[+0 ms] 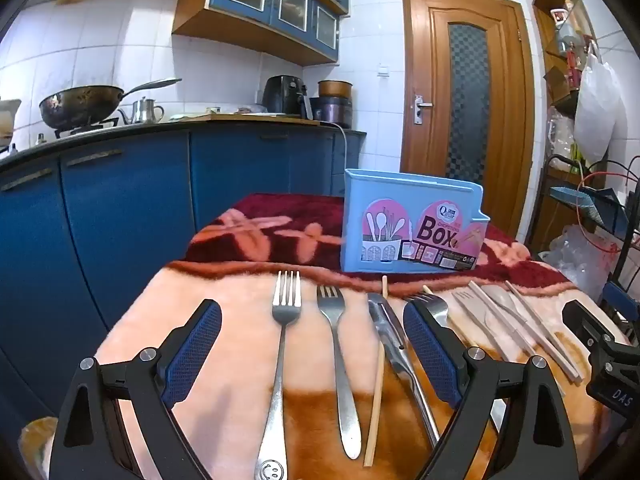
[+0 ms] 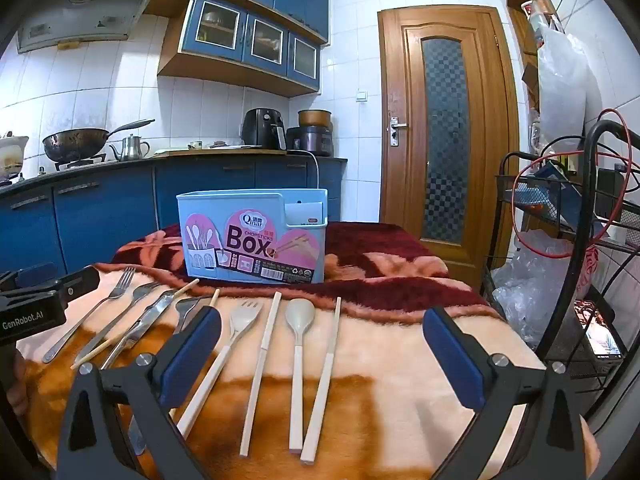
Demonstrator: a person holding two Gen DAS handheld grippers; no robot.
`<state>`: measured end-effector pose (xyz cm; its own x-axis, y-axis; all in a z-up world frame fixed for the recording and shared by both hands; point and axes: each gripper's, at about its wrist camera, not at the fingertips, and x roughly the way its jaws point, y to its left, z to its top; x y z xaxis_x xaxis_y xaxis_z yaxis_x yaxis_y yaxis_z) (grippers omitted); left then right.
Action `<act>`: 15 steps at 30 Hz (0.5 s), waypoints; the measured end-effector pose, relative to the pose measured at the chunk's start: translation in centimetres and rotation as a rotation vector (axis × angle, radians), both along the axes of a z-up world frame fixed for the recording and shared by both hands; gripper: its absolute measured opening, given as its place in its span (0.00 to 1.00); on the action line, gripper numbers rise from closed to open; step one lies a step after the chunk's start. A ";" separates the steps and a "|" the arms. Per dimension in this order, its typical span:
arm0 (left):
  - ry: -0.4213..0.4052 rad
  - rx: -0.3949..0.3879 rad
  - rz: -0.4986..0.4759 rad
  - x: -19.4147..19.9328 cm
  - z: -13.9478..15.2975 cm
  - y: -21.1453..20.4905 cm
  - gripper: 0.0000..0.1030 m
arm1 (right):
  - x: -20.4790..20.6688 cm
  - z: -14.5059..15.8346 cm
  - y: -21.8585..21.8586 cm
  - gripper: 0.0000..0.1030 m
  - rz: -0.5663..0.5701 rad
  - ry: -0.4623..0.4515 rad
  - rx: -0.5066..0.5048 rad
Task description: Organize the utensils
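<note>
At the bottom of both wrist views, each gripper's jaws stand wide apart and empty above a blanket-covered table (image 2: 400, 360). Between the left gripper (image 1: 312, 320) fingers lie two metal forks (image 1: 282, 344), a wooden chopstick (image 1: 376, 392) and a knife (image 1: 394, 340). Between the right gripper (image 2: 322, 320) fingers lie a pale fork (image 2: 224, 352), chopsticks (image 2: 262, 360) and a spoon (image 2: 298, 344). Beyond, mid-frame, a blue utensil box (image 2: 256, 236) stands upright.
</note>
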<state>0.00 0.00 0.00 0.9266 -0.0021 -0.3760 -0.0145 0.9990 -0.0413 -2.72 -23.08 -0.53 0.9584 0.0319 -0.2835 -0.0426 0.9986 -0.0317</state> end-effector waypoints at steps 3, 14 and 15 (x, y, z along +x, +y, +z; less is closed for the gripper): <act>-0.011 -0.009 0.000 -0.1 0.0 0.0 0.90 | 0.0 0.0 0.0 1.00 0.000 -0.002 0.000; 0.003 -0.004 0.000 -0.1 -0.2 0.0 0.90 | 0.0 0.0 0.0 1.00 0.000 0.001 0.002; 0.001 -0.005 0.001 -0.1 -0.2 0.0 0.90 | 0.0 0.0 0.0 1.00 0.000 0.001 0.002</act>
<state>-0.06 0.01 -0.16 0.9261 -0.0031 -0.3772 -0.0156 0.9988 -0.0466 -2.74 -23.10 -0.52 0.9581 0.0322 -0.2845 -0.0424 0.9987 -0.0296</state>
